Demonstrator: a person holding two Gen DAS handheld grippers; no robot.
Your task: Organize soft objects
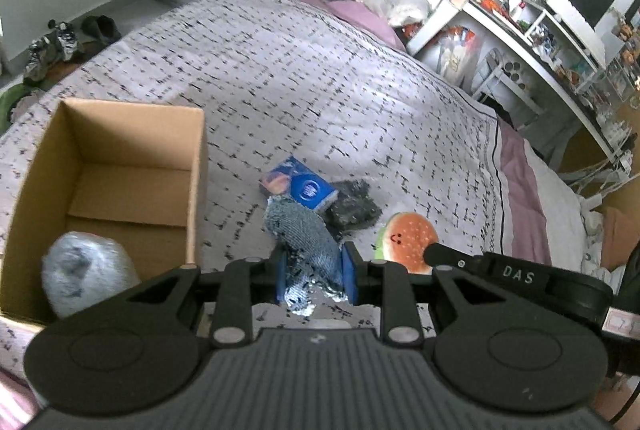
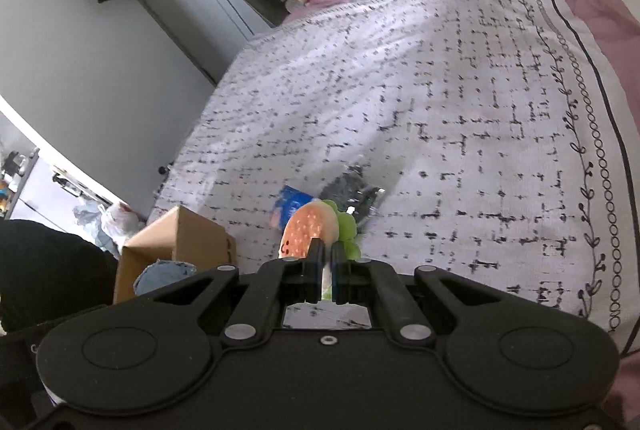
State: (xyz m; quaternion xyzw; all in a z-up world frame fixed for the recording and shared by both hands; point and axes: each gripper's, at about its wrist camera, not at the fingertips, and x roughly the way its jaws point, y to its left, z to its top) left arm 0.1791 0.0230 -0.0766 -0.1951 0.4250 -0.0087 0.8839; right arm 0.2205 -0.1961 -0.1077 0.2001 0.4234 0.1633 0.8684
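Note:
My left gripper [image 1: 315, 276] is shut on a blue denim cloth [image 1: 308, 242] and holds it above the bed, just right of a brown cardboard box [image 1: 120, 150]. A grey fuzzy bundle [image 1: 86, 276] lies in the box. My right gripper [image 2: 325, 272] is shut on a plush burger [image 2: 310, 228], orange bun with a green lettuce edge; the burger also shows in the left wrist view [image 1: 408, 244]. A blue packet [image 1: 298, 188] and a dark knit cloth [image 1: 352, 204] lie on the bedspread beyond. The box [image 2: 180, 246] and the denim [image 2: 164, 276] show at the left of the right wrist view.
The bed has a white bedspread [image 1: 320, 78] with black dashes. A pink pillow [image 1: 360, 16] lies at its far end. A white cluttered shelf and desk [image 1: 540, 30] stand at the right. Shoes [image 1: 60, 46] lie on the floor at the far left.

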